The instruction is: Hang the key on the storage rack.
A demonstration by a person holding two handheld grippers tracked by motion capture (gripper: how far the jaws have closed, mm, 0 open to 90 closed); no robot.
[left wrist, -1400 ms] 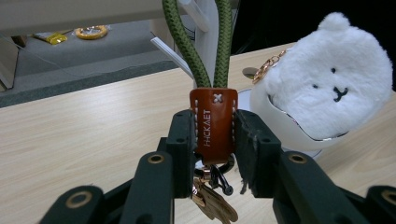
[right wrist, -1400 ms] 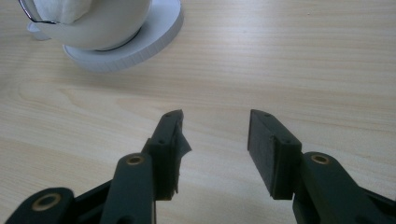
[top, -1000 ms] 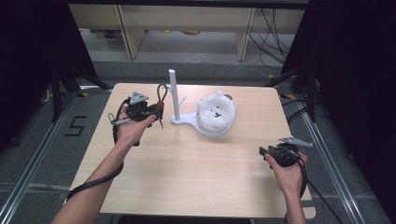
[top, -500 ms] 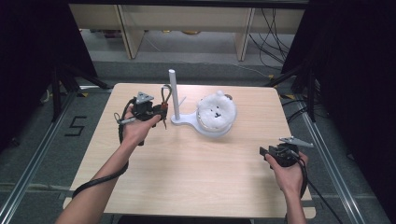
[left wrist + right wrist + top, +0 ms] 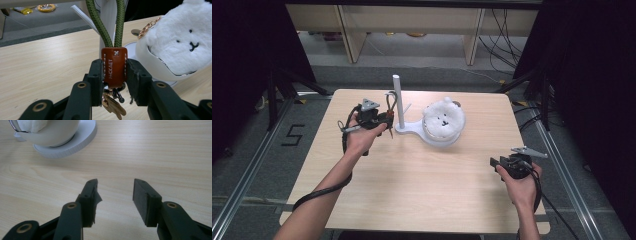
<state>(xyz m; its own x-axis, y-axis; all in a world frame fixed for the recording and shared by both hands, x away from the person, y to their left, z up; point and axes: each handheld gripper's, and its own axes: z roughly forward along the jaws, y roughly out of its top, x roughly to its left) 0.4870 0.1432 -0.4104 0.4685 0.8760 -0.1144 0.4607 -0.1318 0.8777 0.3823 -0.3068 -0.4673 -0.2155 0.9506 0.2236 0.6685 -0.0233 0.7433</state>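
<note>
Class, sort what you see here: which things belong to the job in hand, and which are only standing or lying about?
In the job:
- left gripper, jaws just easing open, pads at the keychain's brown leather tab
- green cord loop
- white stand with its post

Standing about:
- white plush toy in its bowl
- right gripper, open over bare table

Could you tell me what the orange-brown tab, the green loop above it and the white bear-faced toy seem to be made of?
The orange-brown tab looks like smooth leather: white stitching, stamped letters. The green loop seems braided cord, by its woven texture. The white bear-faced toy looks like fluffy plush, probably synthetic.
</note>
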